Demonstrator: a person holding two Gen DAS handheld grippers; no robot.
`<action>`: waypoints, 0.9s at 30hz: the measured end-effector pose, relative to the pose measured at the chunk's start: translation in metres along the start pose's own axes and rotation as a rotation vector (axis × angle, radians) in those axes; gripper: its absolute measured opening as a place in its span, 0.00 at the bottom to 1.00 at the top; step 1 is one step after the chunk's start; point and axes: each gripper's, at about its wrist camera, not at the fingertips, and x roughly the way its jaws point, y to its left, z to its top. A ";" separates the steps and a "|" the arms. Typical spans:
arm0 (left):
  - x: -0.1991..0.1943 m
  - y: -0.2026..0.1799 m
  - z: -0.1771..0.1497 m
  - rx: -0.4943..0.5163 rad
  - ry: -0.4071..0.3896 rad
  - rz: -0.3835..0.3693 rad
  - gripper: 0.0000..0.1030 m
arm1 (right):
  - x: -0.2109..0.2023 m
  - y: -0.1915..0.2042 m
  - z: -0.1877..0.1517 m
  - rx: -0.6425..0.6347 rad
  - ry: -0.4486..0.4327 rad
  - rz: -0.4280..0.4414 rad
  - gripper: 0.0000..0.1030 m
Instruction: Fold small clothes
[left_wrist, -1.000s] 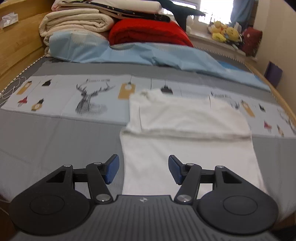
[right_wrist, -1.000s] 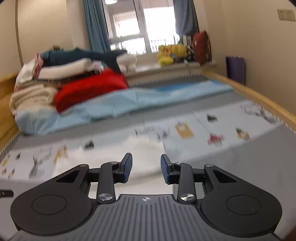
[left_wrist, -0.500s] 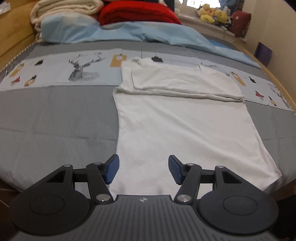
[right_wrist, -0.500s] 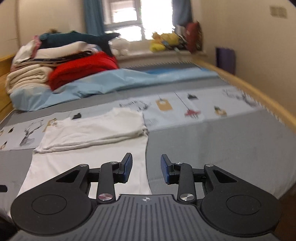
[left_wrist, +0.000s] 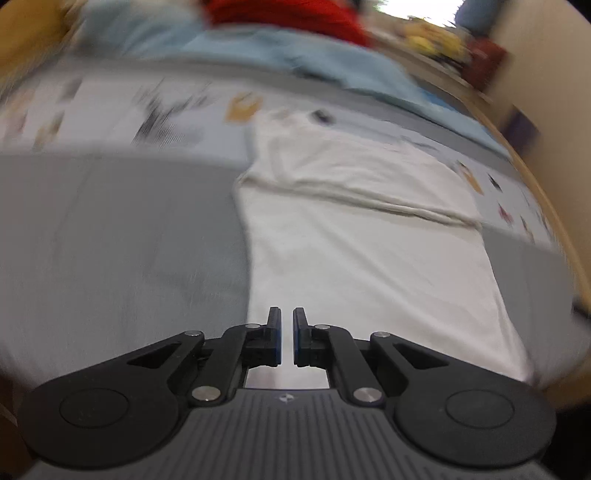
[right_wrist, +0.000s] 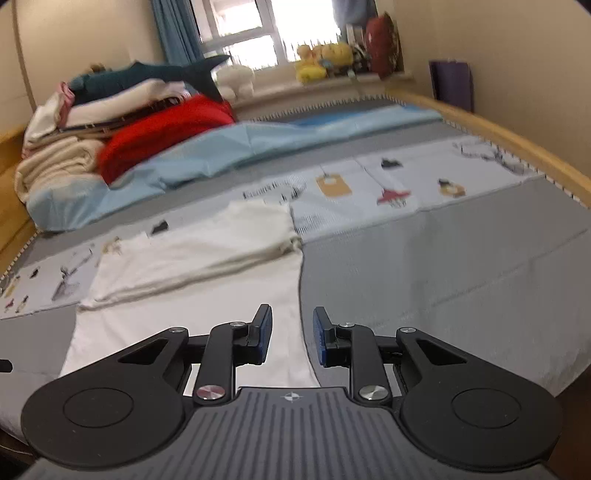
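**Left gripper nearly closed over the shirt's hem edge**

The left gripper (left_wrist: 287, 338) has its jaws drawn to a narrow slit, nothing visibly pinched, above the white T-shirt (left_wrist: 365, 258) near its 6 o'clock hem. The right gripper (right_wrist: 291, 341) stands parted and empty, straddling the shirt's right edge. The shirt lies flat on the grey bedspread (right_wrist: 424, 273), sleeves folded in at 12 o'clock.

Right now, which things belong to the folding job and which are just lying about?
Job: white T-shirt, left gripper, right gripper.
Lying about: red blanket, blue sheet, shark toy, yellow plush toys.
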 end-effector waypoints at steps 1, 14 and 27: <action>0.007 0.010 -0.003 -0.075 0.025 -0.020 0.05 | 0.008 -0.002 -0.003 0.010 0.046 0.004 0.25; 0.054 0.018 -0.015 -0.106 0.216 0.108 0.26 | 0.060 -0.013 -0.036 0.028 0.327 -0.069 0.36; 0.077 0.010 -0.034 -0.044 0.284 0.186 0.26 | 0.078 -0.017 -0.055 -0.031 0.447 -0.145 0.39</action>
